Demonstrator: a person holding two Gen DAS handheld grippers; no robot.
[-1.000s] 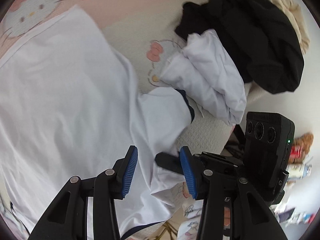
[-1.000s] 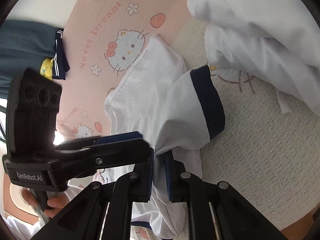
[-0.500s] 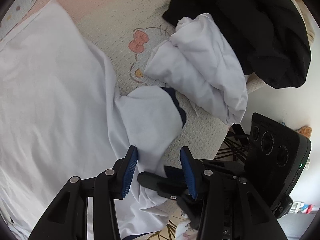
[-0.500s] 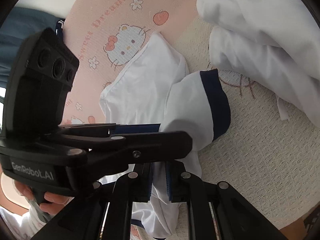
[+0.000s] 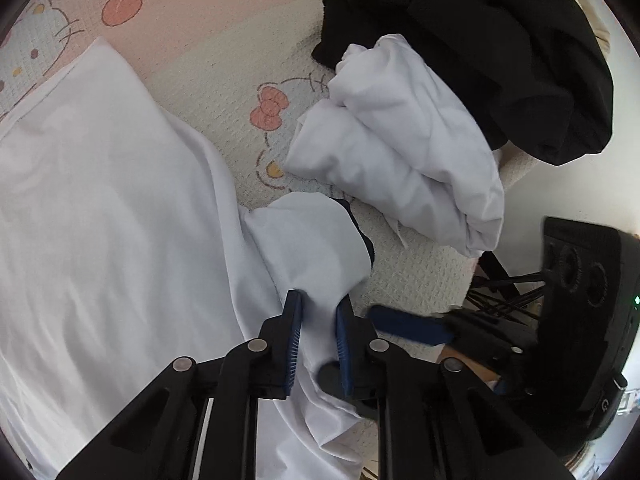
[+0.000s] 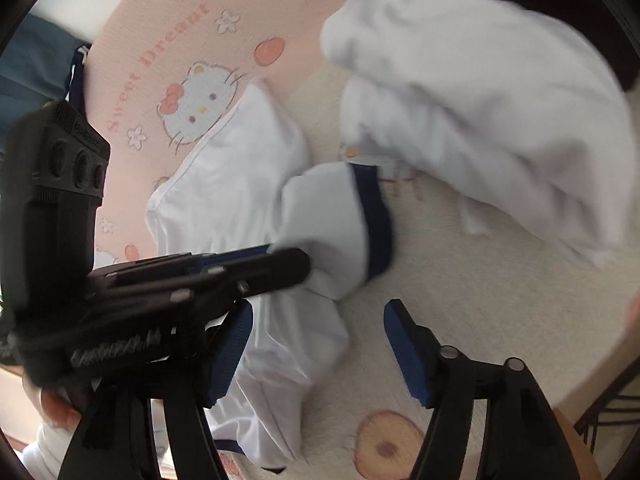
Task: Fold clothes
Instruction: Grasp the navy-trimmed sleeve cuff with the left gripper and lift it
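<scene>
A white shirt (image 5: 100,220) lies spread on the patterned mat; it also shows in the right wrist view (image 6: 240,176). Its sleeve (image 5: 312,248) has a navy cuff (image 6: 376,220). My left gripper (image 5: 318,320) is shut on the sleeve near the shoulder; it shows from the side in the right wrist view (image 6: 288,268). My right gripper (image 6: 320,344) is open and empty, just above the shirt's edge, and reaches in from the right in the left wrist view (image 5: 408,324).
A crumpled white garment (image 5: 400,152) lies beyond the sleeve, with a black garment pile (image 5: 500,48) behind it. The pink Hello Kitty mat (image 6: 200,48) covers the surface. The mat's edge and dark chair legs (image 5: 504,288) are at right.
The right gripper let go of the sleeve and opened, drawing back. The left gripper moved onto the sleeve and closed on it.
</scene>
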